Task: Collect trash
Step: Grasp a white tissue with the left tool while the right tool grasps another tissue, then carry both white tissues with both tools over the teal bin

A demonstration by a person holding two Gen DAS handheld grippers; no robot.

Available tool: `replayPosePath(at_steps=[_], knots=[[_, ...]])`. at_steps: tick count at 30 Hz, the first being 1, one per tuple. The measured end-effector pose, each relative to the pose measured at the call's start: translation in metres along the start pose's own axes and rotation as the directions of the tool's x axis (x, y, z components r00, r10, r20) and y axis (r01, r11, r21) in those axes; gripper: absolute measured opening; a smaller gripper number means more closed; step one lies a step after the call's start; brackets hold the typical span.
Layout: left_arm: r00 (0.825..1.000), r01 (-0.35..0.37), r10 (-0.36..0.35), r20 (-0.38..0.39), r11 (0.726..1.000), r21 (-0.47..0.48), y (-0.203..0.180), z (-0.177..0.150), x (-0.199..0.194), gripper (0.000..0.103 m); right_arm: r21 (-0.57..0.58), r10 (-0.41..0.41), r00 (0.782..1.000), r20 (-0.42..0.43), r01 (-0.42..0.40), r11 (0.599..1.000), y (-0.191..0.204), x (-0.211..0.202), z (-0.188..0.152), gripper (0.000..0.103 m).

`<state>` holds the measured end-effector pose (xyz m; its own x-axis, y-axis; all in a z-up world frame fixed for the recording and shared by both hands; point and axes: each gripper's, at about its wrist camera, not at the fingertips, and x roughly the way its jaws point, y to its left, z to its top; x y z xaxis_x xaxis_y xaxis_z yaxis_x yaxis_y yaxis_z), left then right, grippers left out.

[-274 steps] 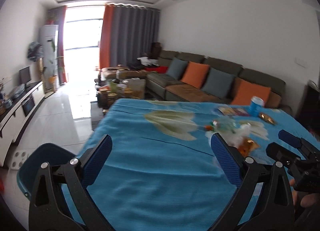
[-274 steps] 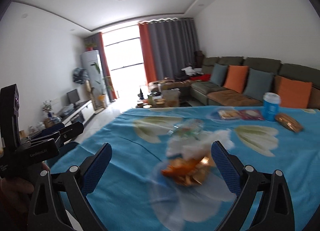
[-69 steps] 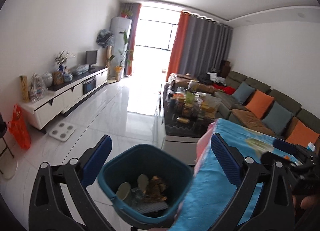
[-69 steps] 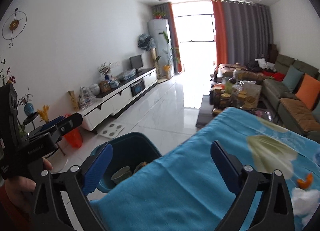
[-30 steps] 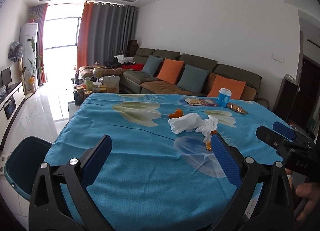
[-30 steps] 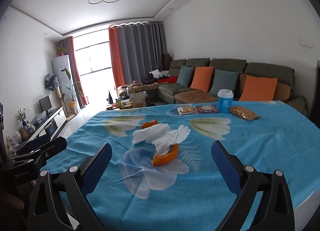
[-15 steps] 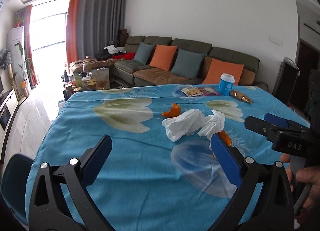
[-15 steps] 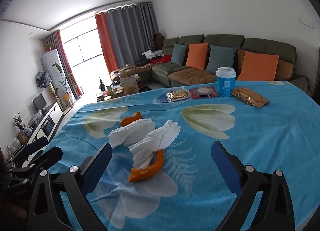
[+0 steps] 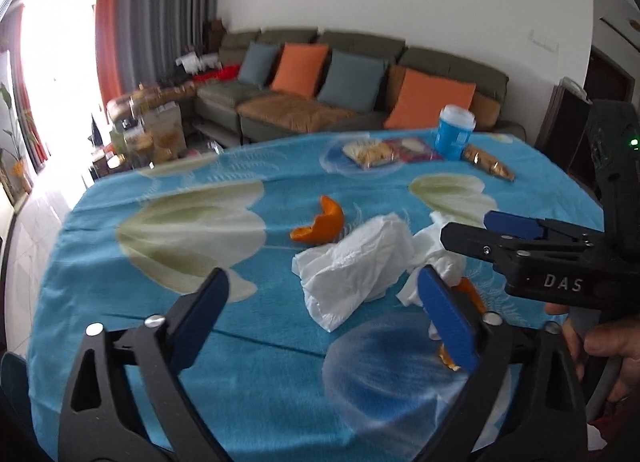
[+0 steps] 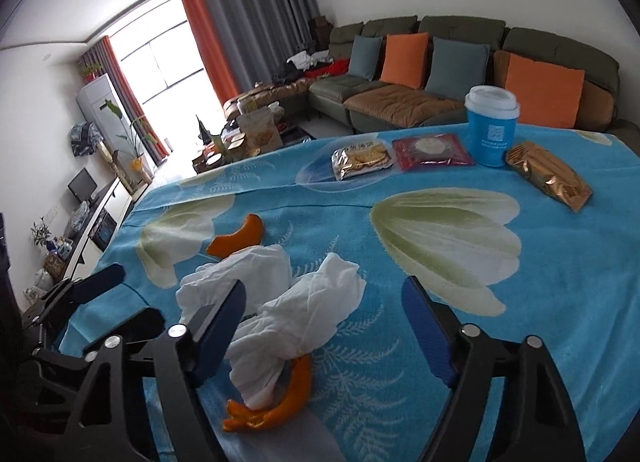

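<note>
Both tools angle down over the table. The left hand-held gripper has just been narrowing its wide jaws, a crumpled white tissue lying between them, unpressed. The right hand-held gripper, also just narrowing, straddles a second tissue draped on an orange peel, holding nothing; its body reads "DAS". Another peel lies beyond. A lidded blue cup stands among snack packets; its print is unreadable.
</note>
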<state>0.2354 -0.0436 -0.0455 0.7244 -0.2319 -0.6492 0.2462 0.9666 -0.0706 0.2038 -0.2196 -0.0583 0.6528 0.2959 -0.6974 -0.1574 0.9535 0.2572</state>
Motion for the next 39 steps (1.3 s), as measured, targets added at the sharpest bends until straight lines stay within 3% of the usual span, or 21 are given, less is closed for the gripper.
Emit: replayPosePath(at_steps=[7,9,12,18,29,39], knots=[[0.994,0.052,-0.053,-0.095,0.999,-0.004,0.000,0.003,0.040,0.070,-0.003,0.041,0.997,-0.068,-0.042,0.999,-0.001,0.017,0.002,0.061],[0.990,0.071,-0.071,-0.122,0.997,-0.003,-0.003,0.001,0.049,0.061,-0.004,0.053,0.995,-0.084,-0.053,0.999,-0.001,0.021,0.002,0.046],[0.981,0.119,-0.121,-0.152,0.993,-0.019,-0.005,0.000,0.059,0.054,-0.005,0.064,0.993,-0.097,-0.065,0.998,-0.001,0.024,0.001,0.036],[0.976,0.144,-0.153,-0.157,0.987,-0.068,0.002,-0.001,0.065,0.016,0.008,0.098,0.991,-0.095,-0.098,0.995,-0.002,0.024,0.000,0.016],[0.991,0.132,-0.134,-0.011,0.987,-0.092,0.013,-0.002,0.001,0.011,-0.037,0.112,0.994,0.018,-0.111,0.993,0.017,-0.014,0.012,0.012],[0.993,0.010,0.001,0.121,0.996,-0.092,0.022,-0.021,-0.079,0.011,-0.156,0.091,0.990,0.105,-0.074,0.985,0.055,-0.061,-0.002,0.012]])
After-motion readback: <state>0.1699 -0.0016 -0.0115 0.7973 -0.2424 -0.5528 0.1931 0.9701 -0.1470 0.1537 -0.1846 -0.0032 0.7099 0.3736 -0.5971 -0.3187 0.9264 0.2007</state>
